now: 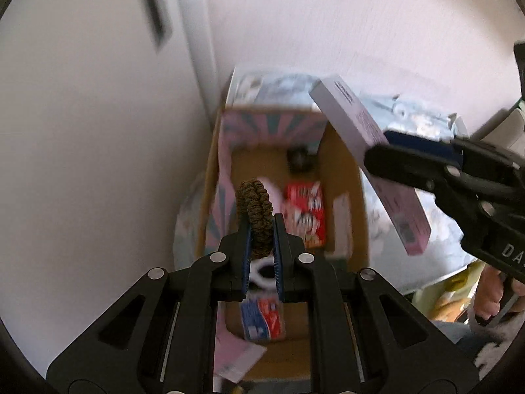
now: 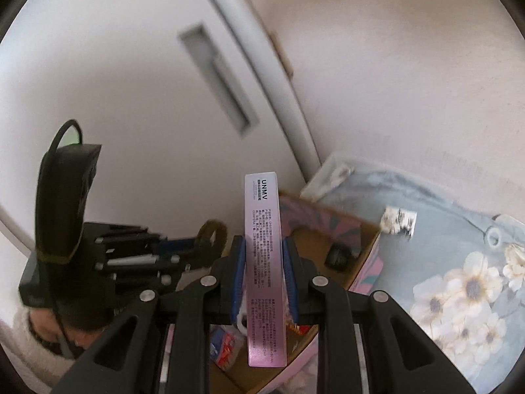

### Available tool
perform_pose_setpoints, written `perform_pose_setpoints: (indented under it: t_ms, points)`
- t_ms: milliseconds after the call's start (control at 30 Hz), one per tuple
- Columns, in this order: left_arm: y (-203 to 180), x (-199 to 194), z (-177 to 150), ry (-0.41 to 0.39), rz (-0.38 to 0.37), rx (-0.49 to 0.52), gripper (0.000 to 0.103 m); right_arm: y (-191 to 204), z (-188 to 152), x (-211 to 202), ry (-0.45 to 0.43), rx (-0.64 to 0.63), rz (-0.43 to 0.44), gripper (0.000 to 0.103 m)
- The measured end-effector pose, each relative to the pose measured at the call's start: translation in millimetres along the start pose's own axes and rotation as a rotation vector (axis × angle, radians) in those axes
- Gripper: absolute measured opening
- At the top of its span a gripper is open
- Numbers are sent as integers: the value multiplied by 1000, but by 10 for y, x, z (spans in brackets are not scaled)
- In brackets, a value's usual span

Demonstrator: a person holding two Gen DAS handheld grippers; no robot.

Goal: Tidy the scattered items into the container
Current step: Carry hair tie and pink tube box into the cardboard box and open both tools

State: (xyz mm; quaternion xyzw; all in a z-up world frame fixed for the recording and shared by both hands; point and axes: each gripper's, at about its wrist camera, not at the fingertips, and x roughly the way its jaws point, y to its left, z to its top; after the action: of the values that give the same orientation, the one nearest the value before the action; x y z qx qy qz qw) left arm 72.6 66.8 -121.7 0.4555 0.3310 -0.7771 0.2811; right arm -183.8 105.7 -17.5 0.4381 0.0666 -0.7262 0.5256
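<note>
With the left hand-held gripper (image 1: 261, 229) pinching a hair tie (image 1: 255, 211) and the right hand-held gripper (image 2: 264, 272) clamping a long pink box (image 2: 265, 262) above the cardboard box (image 1: 347, 177) at the bed's (image 2: 443, 262) corner, the pink box may catch its rim.

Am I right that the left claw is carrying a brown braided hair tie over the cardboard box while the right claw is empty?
Not quite. The right claw is not empty: it is shut on a long pink box, as the right wrist view shows. The rest holds: the left claw grips the brown braided hair tie above the cardboard box.
</note>
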Motion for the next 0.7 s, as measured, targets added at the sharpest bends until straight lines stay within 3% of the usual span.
perform_pose_setpoints:
  t_ms: [100,267,467,700]
  points:
    - [-61,129,-266,19,1,-30,10,83,-166,-91,55,-39,-35,21]
    - [-85,259,-496,32,14,-33,10,154,-442,107,138,-32,-64,21]
    - [-92,548,-669,51,13,-47,10,166,-443,294,154,-32,-74,21]
    - [-115,609,-715,42,17,-47,10,222,-456,269,153,-44,-89,21]
